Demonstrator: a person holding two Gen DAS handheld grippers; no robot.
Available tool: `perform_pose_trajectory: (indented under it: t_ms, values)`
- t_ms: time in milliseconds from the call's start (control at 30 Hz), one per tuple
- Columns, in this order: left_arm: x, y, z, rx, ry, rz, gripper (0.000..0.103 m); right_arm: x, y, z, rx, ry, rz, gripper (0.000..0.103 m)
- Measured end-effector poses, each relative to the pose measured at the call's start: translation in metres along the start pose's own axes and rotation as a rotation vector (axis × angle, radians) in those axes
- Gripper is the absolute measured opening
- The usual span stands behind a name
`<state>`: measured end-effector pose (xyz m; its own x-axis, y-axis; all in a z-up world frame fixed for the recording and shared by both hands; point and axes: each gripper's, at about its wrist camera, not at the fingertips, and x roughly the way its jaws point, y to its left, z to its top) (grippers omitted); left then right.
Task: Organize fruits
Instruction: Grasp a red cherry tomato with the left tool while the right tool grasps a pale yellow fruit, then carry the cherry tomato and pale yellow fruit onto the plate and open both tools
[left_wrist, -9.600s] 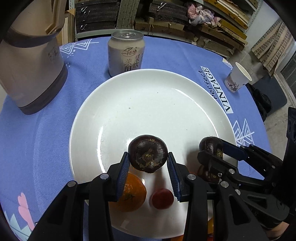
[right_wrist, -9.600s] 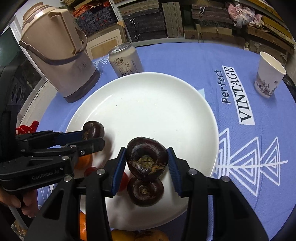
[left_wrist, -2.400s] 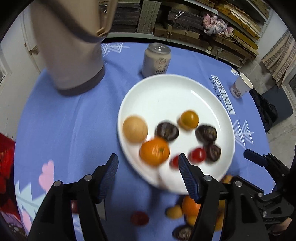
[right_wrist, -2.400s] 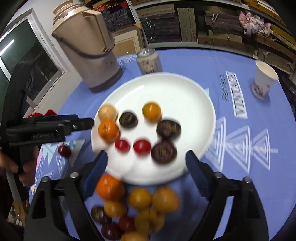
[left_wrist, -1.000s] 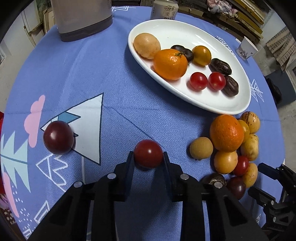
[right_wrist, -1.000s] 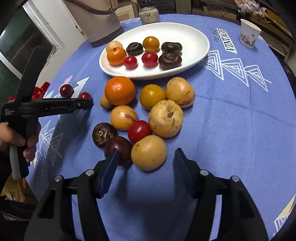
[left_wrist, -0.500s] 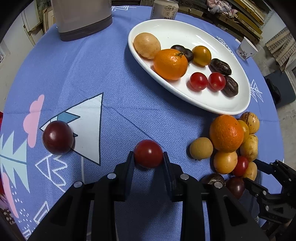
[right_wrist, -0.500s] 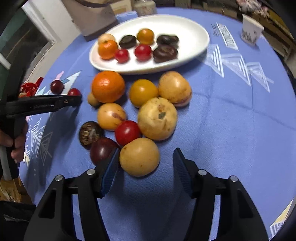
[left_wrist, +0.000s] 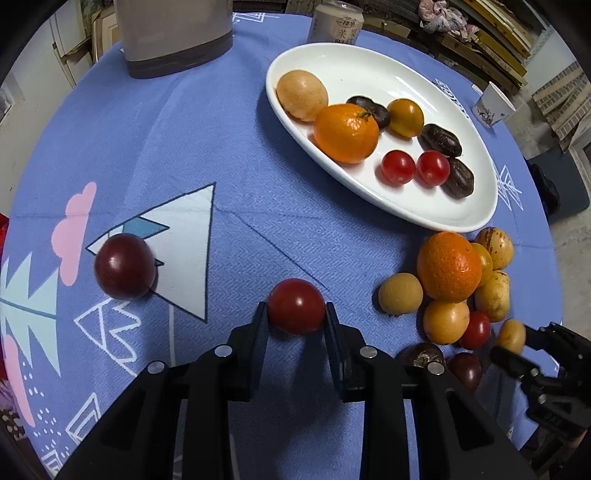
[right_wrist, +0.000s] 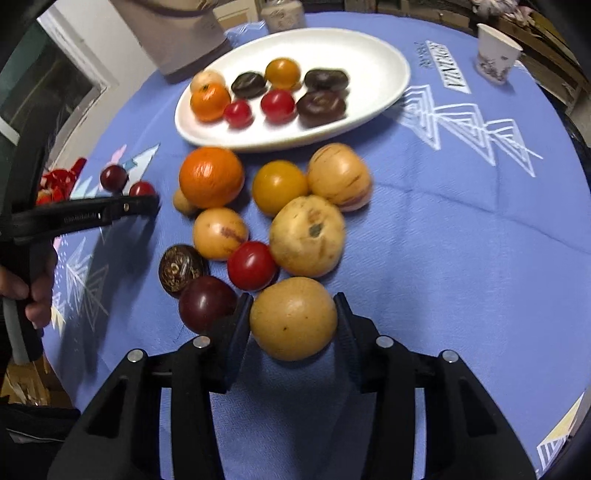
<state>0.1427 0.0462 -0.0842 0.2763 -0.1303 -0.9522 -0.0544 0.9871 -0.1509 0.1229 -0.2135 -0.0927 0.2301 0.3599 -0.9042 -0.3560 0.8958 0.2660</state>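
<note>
Fruits sit in two lots: a white plate (left_wrist: 436, 218) in upper right of the left wrist view carries 8 pcs, w/ a loose pile on the blue tablecloth (left_wrist: 221, 147) just below it.

My left gripper (left_wrist: 295, 314) is clamped on a red tomato (left_wrist: 296, 305) at bottom center of that frame; both pads touch its sides, and it rests on the cloth. A dark plum (left_wrist: 125, 266) lies apart at center left.

My right gripper (right_wrist: 293, 319) has its jaws partly closed around a tan round fruit (right_wrist: 293, 318) at lower center of the right wrist view. Left pad is against the skin; on the right side I can't tell if there's contact, frame's a bit blurred. That fruit sits on the cloth at the near edge of the pile, touching a red tomato (right_wrist: 252, 265) and just beside a dark purple fruit (right_wrist: 207, 302), which is close to my left finger (right_wrist: 236, 325).

Rest of pile above: an orange (right_wrist: 210, 176), a big pale fruit (right_wrist: 306, 236), a brown chestnut-like one (right_wrist: 181, 269).

Paper cup (right_wrist: 495, 59) upper right, beige jug (left_wrist: 173, 37) upper left, drink can (left_wrist: 338, 27) top center.
</note>
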Motion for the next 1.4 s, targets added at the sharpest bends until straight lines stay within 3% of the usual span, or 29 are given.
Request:
perform_pose_trajectory:
  t_ms: [300, 667, 967, 1400]
  values:
    - [-0.042, -0.008, 0.009, 0.025, -0.078, -0.021, 0.030, -0.047, -0.011, 0.025, 0.033, -0.122, 0.037, 0.043]
    - [-0.075, -0.040, 0.044, 0.090, -0.155, -0.052, 0.030, -0.080, 0.000, 0.086, 0.001, -0.255, 0.069, 0.043]
    - [-0.074, -0.063, 0.089, 0.131, -0.202, -0.060, 0.030, -0.065, 0.002, 0.139, -0.012, -0.294, 0.081, 0.043]
    - [-0.024, -0.065, 0.124, 0.124, -0.145, -0.047, 0.030, -0.011, -0.005, 0.175, 0.028, -0.245, 0.113, 0.043]
